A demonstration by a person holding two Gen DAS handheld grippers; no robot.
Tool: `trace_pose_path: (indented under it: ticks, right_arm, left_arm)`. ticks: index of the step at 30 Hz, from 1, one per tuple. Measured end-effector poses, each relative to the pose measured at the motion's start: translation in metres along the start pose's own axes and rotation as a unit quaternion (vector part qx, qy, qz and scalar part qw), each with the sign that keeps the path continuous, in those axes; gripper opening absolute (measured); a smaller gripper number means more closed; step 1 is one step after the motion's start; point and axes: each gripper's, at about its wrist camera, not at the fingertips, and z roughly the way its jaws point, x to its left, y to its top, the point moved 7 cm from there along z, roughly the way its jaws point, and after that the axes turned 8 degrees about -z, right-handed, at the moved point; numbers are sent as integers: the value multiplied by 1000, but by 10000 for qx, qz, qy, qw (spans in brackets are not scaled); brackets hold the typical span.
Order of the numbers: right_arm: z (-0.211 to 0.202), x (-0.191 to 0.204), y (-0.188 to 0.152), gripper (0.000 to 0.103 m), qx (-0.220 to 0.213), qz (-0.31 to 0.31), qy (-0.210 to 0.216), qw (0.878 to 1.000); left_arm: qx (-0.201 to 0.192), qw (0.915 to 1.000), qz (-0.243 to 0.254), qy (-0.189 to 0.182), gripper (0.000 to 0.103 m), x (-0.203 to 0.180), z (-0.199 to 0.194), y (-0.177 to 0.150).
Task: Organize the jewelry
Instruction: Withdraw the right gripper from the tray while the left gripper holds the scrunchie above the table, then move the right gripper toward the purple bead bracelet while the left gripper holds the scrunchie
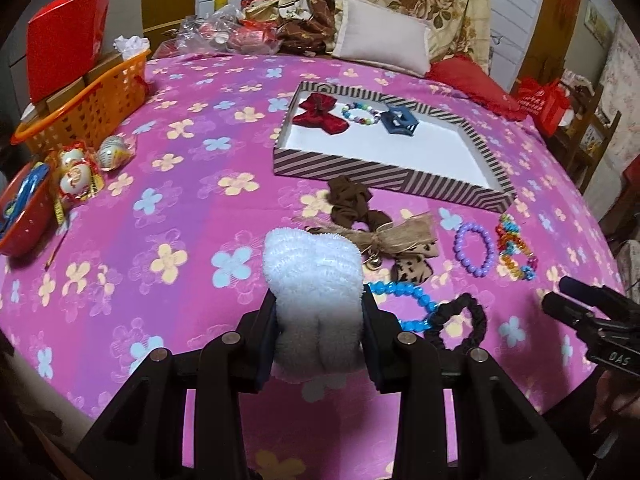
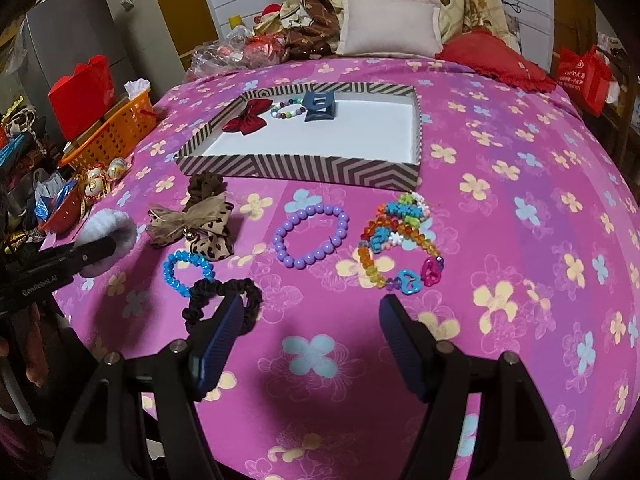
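My left gripper point(image 1: 318, 312) is shut on a white fluffy scrunchie point(image 1: 314, 268) and holds it above the pink bedspread; it also shows in the right wrist view point(image 2: 108, 236). My right gripper point(image 2: 310, 312) is open and empty, low over the bed near a black scrunchie point(image 2: 224, 300). The striped tray point(image 1: 352, 168) holds a red bow point(image 1: 318, 114), a beaded bracelet point(image 1: 360, 114) and a blue hair claw point(image 1: 398, 120). On the bed lie a purple bracelet point(image 2: 310, 236), a blue bracelet point(image 2: 186, 272), a colourful bead bracelet point(image 2: 400, 240), a burlap and leopard bow point(image 2: 200, 224) and a brown scrunchie point(image 2: 206, 184).
An orange basket point(image 1: 88, 108) with a red bag point(image 1: 64, 36) stands at the left edge, next to wrapped round sweets point(image 1: 76, 172) and a red bowl point(image 1: 24, 216). Pillows point(image 1: 380, 40) and a red cushion point(image 1: 472, 84) lie behind the tray.
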Motion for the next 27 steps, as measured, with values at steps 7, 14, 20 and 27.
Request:
trace_pose_path:
  ticks: [7, 14, 20, 27]
  right_arm:
    - [2, -1, 0, 74, 8, 38, 34, 10000]
    - [2, 5, 6, 73, -18, 2, 79, 10000]
    - [2, 9, 10, 74, -50, 60, 148, 9999]
    - [3, 7, 7, 74, -20, 174, 168, 9997]
  left_arm:
    - [4, 10000, -52, 53, 23, 6, 4, 0]
    - [-86, 9999, -83, 26, 23, 10, 1, 5]
    - [-81, 9995, -249, -155, 23, 16, -1, 10]
    - [-55, 9989, -432, -190, 22, 25, 1, 8]
